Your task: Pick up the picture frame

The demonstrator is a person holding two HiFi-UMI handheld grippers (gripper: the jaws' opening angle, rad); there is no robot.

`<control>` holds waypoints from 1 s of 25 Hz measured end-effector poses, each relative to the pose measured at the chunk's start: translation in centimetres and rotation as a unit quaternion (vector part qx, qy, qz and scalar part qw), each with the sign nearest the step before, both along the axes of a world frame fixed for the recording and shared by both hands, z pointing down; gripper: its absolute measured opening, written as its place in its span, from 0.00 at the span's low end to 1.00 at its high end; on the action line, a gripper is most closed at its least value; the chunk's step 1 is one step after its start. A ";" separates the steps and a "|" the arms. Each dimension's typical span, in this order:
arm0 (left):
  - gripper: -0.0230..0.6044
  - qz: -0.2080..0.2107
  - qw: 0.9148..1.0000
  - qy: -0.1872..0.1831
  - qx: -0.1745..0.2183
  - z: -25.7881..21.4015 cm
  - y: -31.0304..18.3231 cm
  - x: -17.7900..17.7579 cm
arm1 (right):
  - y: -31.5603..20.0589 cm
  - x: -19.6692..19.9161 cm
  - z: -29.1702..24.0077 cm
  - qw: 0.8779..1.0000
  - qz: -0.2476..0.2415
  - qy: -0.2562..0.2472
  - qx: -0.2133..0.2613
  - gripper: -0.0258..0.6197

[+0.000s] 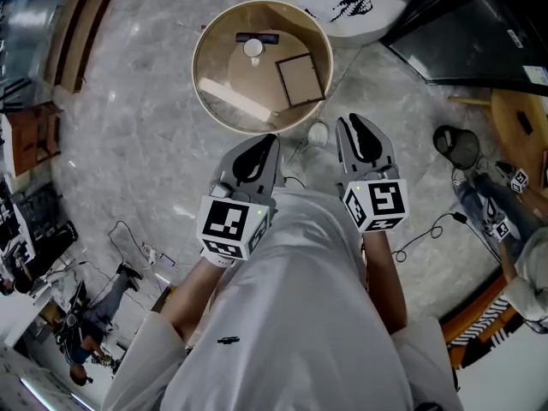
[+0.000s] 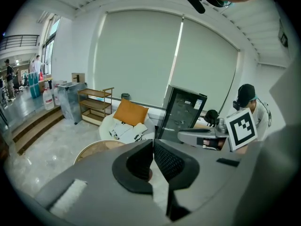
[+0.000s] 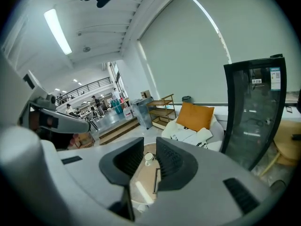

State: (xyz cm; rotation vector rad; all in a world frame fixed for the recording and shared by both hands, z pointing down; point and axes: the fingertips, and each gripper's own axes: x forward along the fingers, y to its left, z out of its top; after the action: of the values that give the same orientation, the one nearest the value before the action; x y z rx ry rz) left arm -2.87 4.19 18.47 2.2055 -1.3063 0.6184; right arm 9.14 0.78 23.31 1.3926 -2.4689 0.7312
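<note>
- At the left gripper (image 1: 268,139): jaws closed tip to tip, nothing held; same reading in the left gripper view (image 2: 153,144).
- At the right gripper (image 1: 353,120): jaws parted by a narrow gap, nothing clamped, pads touching nothing.
- Picture frame (image 1: 301,79): lies flat on the round table (image 1: 205,84), ahead of and below both grippers, well apart from either.
- Sideways, sits between the lines of the two tools: ahead and to the right of the left gripper, ahead and to the left of the right gripper.
- Long axis: runs roughly away from the tools, skewed slightly, with a short edge turned toward them.
- Nearer tool: close to even; judged slightly in favour of the right gripper, since the near right corner of the frame lies closest to its tips.
- In the right gripper view (image 3: 149,145), appears through the jaw gap as a thin dark edge (image 3: 155,180), so already roughly in line with that tool.
- Beyond the frame from the tools: a white cup (image 1: 253,48) and a dark bar (image 1: 257,37), both clear of the approach.
- Coming move, as judged: reach forward and down, with the jaws opened wider to take a frame edge.
- Writing: none legible. Black-and-white square patterns only on the marker cubes (image 1: 375,205); a sticker (image 3: 275,74) on the dark cabinet, too small to read; a small dark mark on the shirt (image 1: 228,340), unreadable.
</note>
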 end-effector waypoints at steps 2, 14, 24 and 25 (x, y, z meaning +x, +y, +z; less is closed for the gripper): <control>0.05 0.005 1.000 0.000 -0.004 0.3 -0.4 -0.1 | -0.2 -0.1 0.2 1.000 0.005 0.001 -0.004 0.13; 0.05 0.036 0.999 -0.009 -0.024 4.2 -2.9 -1.3 | -1.9 -2.2 6.0 0.998 0.005 0.012 -0.069 0.19; 0.05 0.047 0.997 -0.011 -0.057 12.8 -6.3 -1.1 | -4.9 -2.4 16.2 0.991 0.029 0.020 -0.129 0.22; 0.05 0.048 0.997 -0.010 -0.063 13.8 -6.4 -1.0 | -5.1 -2.4 17.3 0.990 0.030 0.023 -0.135 0.22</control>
State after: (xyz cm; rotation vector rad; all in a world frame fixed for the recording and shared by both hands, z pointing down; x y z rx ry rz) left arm -3.91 -2.24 32.25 2.1739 -1.1451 0.7405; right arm 6.73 -4.32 40.60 1.3695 -2.2023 0.9920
